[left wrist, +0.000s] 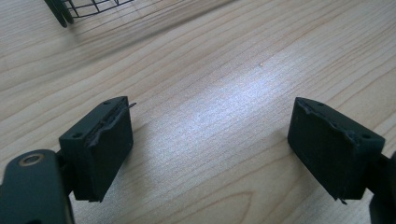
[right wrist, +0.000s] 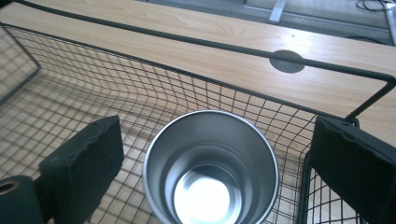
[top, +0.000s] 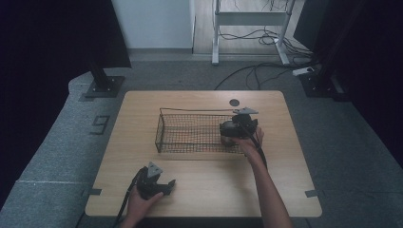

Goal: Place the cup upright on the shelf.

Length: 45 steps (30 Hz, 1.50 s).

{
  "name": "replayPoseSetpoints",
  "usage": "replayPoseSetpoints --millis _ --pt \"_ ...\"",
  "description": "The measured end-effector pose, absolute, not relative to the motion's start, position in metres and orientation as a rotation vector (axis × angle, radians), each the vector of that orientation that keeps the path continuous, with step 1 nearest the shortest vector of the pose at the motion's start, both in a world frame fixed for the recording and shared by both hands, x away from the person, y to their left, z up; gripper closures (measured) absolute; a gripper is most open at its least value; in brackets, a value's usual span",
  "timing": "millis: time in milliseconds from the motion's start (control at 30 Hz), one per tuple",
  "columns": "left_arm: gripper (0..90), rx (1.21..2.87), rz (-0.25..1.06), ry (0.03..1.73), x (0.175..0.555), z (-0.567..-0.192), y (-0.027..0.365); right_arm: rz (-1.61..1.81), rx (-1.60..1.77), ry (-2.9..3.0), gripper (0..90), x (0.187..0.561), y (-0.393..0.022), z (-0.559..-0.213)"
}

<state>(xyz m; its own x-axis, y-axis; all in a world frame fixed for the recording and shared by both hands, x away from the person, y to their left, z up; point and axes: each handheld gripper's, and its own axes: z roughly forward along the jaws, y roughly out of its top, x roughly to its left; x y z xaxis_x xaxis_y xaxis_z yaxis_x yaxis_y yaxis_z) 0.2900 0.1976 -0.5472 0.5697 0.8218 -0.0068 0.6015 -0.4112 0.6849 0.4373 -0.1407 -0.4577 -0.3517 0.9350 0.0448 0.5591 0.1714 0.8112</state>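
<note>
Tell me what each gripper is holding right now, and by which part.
Nothing is held. The right gripper stands open around the steel cup upright in the wire basket, pads clear of its rim. The left gripper is open over bare table.

Wooden table (top: 199,190); wire basket (top: 164,128) directly on it.

Your right gripper (top: 236,134) covers steel cup (right wrist: 211,168) from high view; cup shows there as dim patch, too small to read. Right gripper view cuts cup's near rim and base at bottom edge. Wire basket (top: 190,130) corner runs off top of left gripper view. Your forearms leave high view at bottom edge. Worktop (top: 204,185) near edge partly lost in shadow.
</note>
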Motion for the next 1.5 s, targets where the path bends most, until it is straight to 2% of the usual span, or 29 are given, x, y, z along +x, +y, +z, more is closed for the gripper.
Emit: replayPoseSetpoints --millis 267,433,633,1200,1500 --pt "14.0 2.155 0.440 1.132 0.290 -0.547 0.198 1.118 1.356 1.948 7.9 0.417 -0.148 -0.451" --pt "14.0 2.155 0.440 1.132 0.290 -0.547 0.198 1.175 1.299 1.926 12.4 0.395 -0.156 -0.448" --pt "14.0 2.154 0.441 1.133 0.290 -0.547 0.197 1.222 1.268 1.932 13.1 0.366 -0.164 -0.455" --pt "14.0 2.155 0.441 1.132 0.290 -0.547 0.197 1.233 1.262 1.995 15.5 0.294 -0.193 -0.498" --pt "14.0 2.154 0.441 1.132 0.290 -0.547 0.197 1.188 1.321 2.012 16.0 0.281 -0.209 -0.525"
